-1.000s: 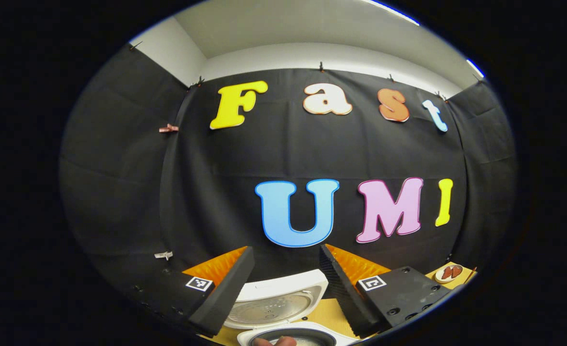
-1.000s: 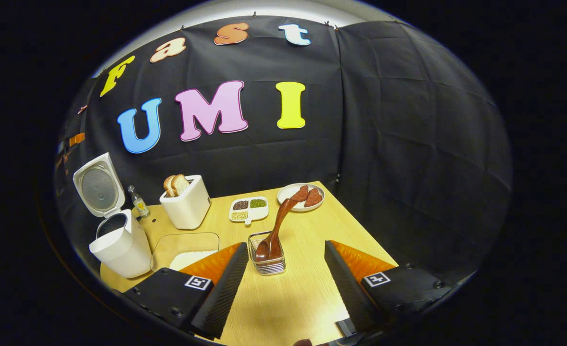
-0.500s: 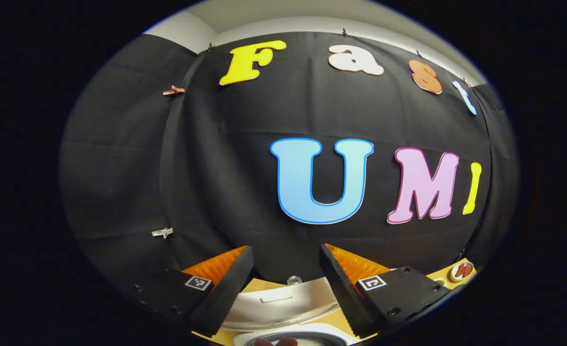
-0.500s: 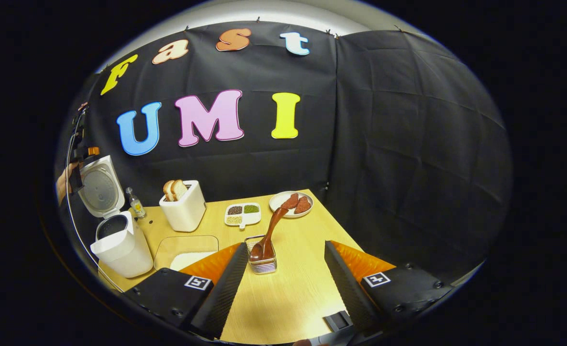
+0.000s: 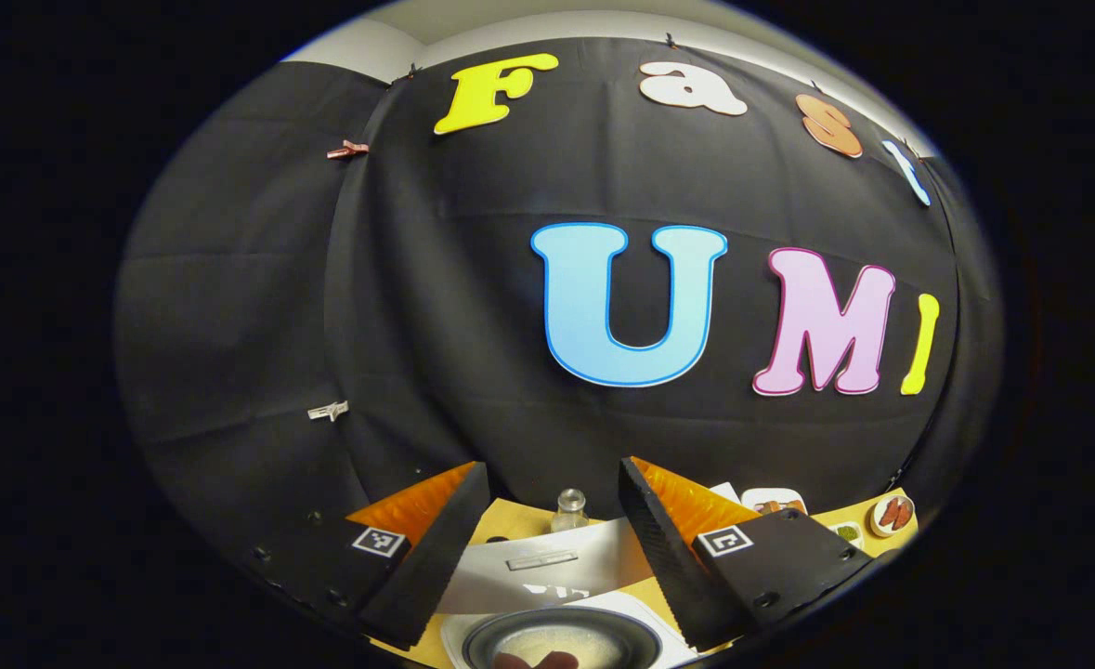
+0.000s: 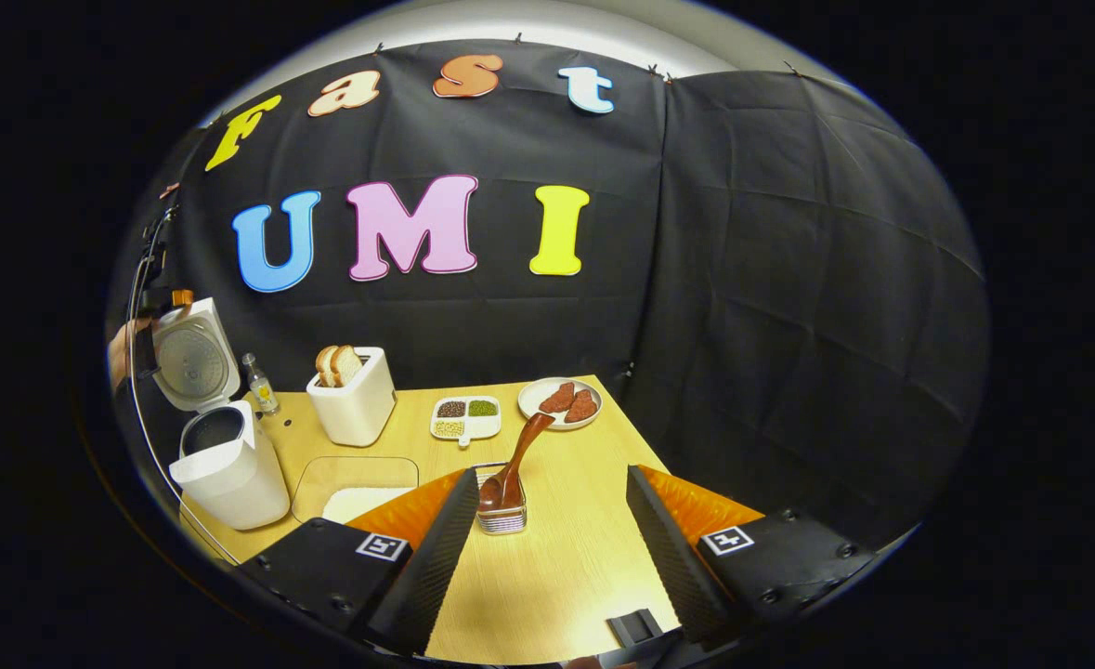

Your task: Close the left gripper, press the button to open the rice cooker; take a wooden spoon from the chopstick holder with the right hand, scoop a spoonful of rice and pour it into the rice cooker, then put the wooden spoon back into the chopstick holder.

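Both tools gape empty; we risk tipping chopstick holder, lower centre, grabbing its leaning wooden spoon.

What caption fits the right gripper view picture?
Open right gripper faces the wooden spoon in its chopstick holder; rice cooker stands open.

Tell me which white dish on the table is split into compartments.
The small tray between the toaster and the round plate. It holds separate portions of grains; the plate is undivided, holding reddish pieces.
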The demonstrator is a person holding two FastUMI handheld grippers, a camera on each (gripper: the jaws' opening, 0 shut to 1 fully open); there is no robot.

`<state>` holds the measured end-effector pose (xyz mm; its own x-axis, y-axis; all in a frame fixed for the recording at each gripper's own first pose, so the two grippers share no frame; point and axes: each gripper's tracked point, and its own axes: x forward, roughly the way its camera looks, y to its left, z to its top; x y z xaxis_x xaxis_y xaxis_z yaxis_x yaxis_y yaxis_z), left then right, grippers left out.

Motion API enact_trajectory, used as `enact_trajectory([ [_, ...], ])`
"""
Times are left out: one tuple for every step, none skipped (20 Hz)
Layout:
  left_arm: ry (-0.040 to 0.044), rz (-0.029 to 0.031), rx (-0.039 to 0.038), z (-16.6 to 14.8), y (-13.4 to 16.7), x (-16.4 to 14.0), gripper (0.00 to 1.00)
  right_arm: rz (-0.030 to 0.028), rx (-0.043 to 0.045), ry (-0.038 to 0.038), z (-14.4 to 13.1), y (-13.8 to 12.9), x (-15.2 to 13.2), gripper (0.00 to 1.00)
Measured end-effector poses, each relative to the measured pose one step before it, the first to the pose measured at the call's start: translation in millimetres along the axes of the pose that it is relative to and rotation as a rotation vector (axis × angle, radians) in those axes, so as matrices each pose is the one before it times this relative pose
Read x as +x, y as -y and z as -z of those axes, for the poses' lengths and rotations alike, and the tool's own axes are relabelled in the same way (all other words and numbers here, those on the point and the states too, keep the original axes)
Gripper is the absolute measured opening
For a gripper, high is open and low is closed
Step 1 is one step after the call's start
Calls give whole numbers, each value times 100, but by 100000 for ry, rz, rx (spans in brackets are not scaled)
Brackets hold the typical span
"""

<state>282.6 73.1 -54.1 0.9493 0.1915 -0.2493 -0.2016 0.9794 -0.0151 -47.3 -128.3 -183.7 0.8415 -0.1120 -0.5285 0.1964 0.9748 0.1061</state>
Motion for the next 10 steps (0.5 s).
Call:
enact_trajectory([
  [-985,105,-417,841,483,-1113,99,-643,143,249,-325,-95,80,99],
  [-1123,36,-453,809,437,-1133,99,-725,238,380,-342,-42,73,99],
  [-1431,-293,-258,1062,408,-1054,99,-570,-34,704,-463,38,-69,99],
  [-1318,-84,-129,1027,470,-949,98,-705,-260,837,-541,8,-91,98],
  [-1552,-205,4,1307,433,-785,98,-556,-536,787,-318,53,24,99],
  [-2036,-318,-318,1326,247,-590,98,-542,-662,445,-113,46,1,99],
  [-2642,-13,-494,1670,230,-522,98,-758,-625,-89,112,-60,29,99],
  [-2567,-389,-975,1553,115,-364,98,-803,-652,-116,29,-86,-45,99],
  [-1624,-305,-1248,1535,34,-334,98,-651,-810,-243,138,83,-152,99],
  [-1144,-344,-1394,1413,85,-235,98,-416,-805,0,141,57,-49,99],
])
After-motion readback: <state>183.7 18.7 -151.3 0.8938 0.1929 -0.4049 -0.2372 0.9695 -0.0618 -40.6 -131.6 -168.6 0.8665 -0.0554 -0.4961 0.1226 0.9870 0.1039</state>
